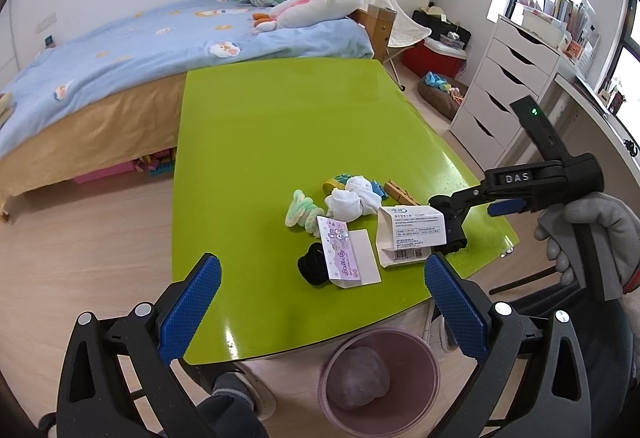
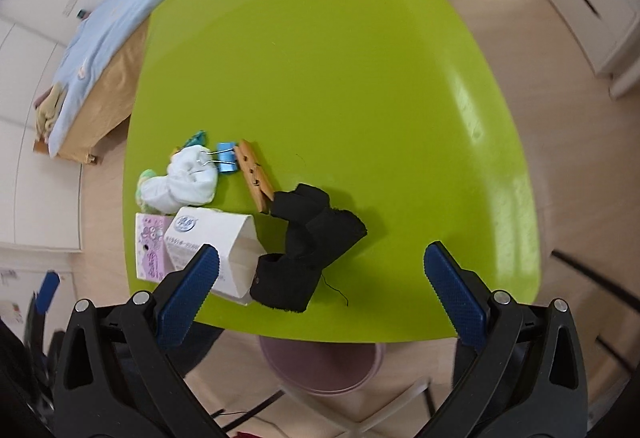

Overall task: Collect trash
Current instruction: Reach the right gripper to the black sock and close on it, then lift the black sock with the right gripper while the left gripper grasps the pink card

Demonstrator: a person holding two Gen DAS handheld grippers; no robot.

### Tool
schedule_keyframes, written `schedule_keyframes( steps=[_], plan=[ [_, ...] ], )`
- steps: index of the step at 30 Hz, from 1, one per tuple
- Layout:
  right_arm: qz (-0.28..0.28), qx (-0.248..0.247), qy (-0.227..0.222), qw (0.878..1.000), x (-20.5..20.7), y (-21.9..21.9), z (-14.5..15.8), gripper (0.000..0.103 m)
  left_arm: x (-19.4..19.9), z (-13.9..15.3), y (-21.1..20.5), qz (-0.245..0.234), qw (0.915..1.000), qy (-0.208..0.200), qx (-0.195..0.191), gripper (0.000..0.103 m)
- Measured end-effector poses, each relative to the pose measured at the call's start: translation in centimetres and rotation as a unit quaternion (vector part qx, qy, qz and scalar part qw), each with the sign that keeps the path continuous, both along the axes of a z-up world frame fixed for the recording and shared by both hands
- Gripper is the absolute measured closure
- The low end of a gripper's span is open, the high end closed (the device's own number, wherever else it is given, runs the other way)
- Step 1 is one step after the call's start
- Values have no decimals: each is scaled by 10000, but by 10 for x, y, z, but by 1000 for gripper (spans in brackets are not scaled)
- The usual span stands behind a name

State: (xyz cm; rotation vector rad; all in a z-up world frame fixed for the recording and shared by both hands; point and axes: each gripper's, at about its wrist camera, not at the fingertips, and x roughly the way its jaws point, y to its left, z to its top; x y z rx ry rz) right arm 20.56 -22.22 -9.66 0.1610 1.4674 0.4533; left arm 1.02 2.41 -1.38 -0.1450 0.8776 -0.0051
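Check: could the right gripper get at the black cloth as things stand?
Probably yes. The right gripper is open, with the black cloth lying ahead between its fingers on the table. Only the white box crowds its left side.

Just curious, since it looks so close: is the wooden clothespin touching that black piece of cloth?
Touching. In the right wrist view, the clothespin's near end runs right up against the black cloth, with no green table showing between them.

Glossy green table (image 2: 340,57), matt black cloth (image 2: 308,238).
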Motion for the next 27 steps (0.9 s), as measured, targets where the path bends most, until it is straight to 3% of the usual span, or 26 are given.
schedule_keyframes(
  steps=[2, 15, 17, 27],
  plan=[
    [-75, 87, 112, 9999, 0, 0, -4, 19, 0, -1, 2, 27, 10000, 2, -18, 5],
    [-139, 440, 419, 9981, 5, 9, -18, 57, 0, -4, 1, 97, 9999, 70, -65, 5],
    [-114, 434, 372, 9983, 5, 9, -18, 69, 1, -4, 2, 95, 9999, 84, -72, 5],
    [-13, 422, -22, 9991, 0, 0, 1, 75, 8, -6, 3, 119, 9997, 180, -65, 5]
  ],
)
